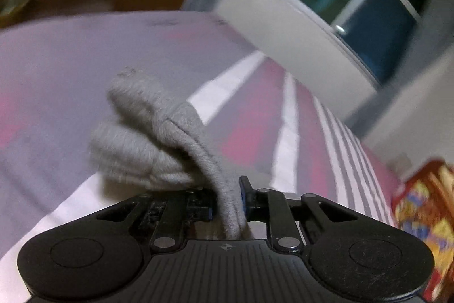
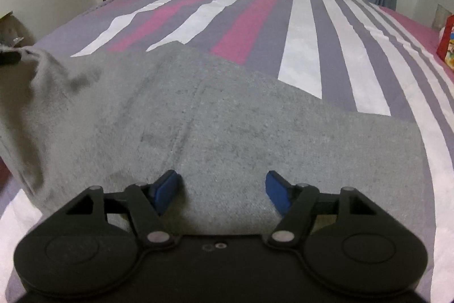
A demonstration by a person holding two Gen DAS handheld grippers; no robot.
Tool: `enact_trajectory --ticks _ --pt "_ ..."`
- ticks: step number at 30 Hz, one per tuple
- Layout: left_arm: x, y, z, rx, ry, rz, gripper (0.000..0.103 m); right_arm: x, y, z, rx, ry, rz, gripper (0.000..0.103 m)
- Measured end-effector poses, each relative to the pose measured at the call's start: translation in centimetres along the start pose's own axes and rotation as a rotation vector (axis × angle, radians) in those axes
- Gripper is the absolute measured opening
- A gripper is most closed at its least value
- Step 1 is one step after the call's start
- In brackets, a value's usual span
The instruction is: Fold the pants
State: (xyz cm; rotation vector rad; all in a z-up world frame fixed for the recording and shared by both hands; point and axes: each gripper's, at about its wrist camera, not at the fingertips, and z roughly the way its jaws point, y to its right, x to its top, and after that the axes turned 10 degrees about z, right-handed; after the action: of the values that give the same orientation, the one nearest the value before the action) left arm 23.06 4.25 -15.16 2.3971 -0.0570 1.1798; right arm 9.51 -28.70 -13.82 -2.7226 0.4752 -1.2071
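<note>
The left gripper [image 1: 228,203] is pinched shut on a bunched end of the grey pants [image 2: 227,127], lifted clear of the bed [image 2: 306,27]. The right gripper [image 2: 222,189] stands wide open over the cloth near the bed's near edge, its blue pads [image 2: 166,189] either side of a flat stretch, gripping nothing.

To fold well, I judge the right gripper should close on or pin its end while the left carries the raised end across, low and even, so the edges meet without a twist.

The pants lie spread along the near edge, their long axis across the bed's stripes, the raised end toward the near left corner. Which end is the waist I cannot tell.
</note>
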Motion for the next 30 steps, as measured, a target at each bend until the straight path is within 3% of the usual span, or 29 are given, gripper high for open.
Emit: enact_trajectory --ticks 4,8,14,18,21,24,27,29,30 --pt "1.4 5.3 0.8 -0.066 0.002 0.160 0.017 0.2 0.4 -0.5 0.020 0.003 0.017 0.070" --pt "1.2 10.7 1.7 -0.163 -0.048 0.280 0.017 0.4 1.5 -1.5 0.047 0.010 0.064 0.070" --pt "-3.9 18.9 3.5 -0.341 -0.233 0.421 0.017 0.0 6.5 -4.2 0.073 0.034 0.202 0.070" --pt "-7.4 21.0 3.0 -0.363 -0.318 0.509 0.017 -0.4 10.0 -5.3 0.082 0.027 0.284 0.070" --pt "-8.0 22.0 2.0 -0.334 -0.330 0.619 0.018 -0.7 11.7 -5.7 0.110 0.020 0.335 0.072" --pt "-7.2 21.3 0.8 -0.301 -0.332 0.608 0.020 -0.9 12.3 -6.0 0.160 0.016 0.385 0.073" --pt "-6.0 21.2 -0.5 -0.309 -0.319 0.559 0.034 -1.1 12.1 -6.4 0.211 0.014 0.397 0.077" --pt "-5.8 20.8 -1.7 -0.323 -0.294 0.535 0.052 -1.1 11.8 -6.7 0.225 0.014 0.394 0.077" --pt "-5.5 20.5 -2.4 -0.325 -0.280 0.523 0.054 -1.0 11.7 -6.7 0.234 0.013 0.397 0.077"
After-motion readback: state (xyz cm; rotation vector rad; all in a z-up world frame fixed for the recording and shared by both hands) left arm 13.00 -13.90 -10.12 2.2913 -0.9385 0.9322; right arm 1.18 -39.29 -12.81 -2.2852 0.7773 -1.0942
